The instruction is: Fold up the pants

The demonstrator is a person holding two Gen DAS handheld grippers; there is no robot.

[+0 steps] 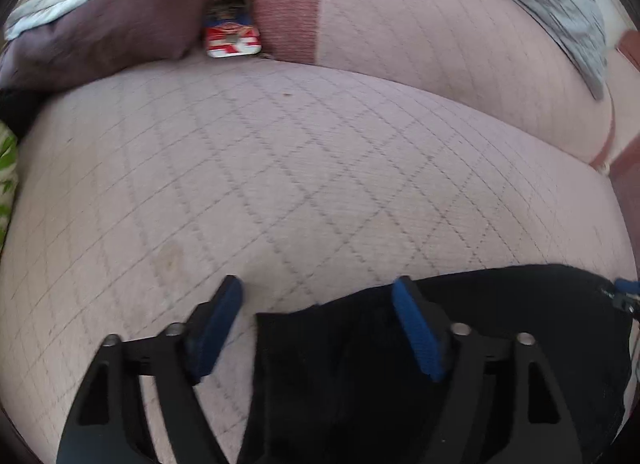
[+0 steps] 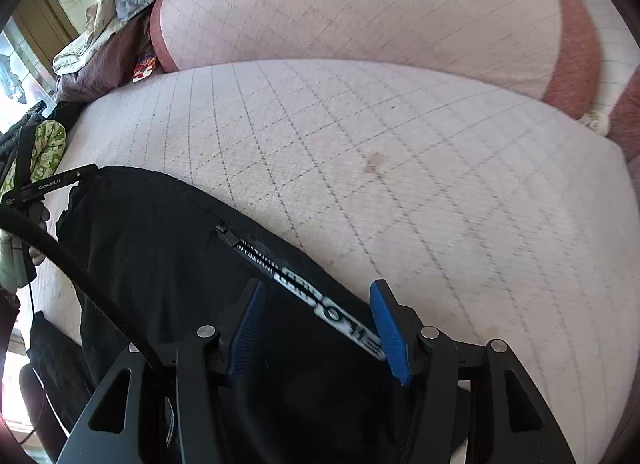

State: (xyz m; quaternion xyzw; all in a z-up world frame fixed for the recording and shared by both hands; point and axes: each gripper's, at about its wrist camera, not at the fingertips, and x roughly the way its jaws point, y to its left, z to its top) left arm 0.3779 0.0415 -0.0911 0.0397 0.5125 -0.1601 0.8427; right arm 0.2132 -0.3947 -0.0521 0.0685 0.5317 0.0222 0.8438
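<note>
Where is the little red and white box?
In the left wrist view, the red and white box sits at the sofa's back, tucked between the brown cushion and the pink backrest.

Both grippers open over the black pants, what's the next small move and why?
Probably lower the right gripper and shut on the pants edge by the zipper: its jaws are open, straddling that fabric, with nothing gripped. The left gripper is open too.

surface: quilted pink sofa seat (image 2: pixel 400 168) | on it: black pants (image 2: pixel 160 248), purple cushion (image 1: pixel 100 32)
</note>
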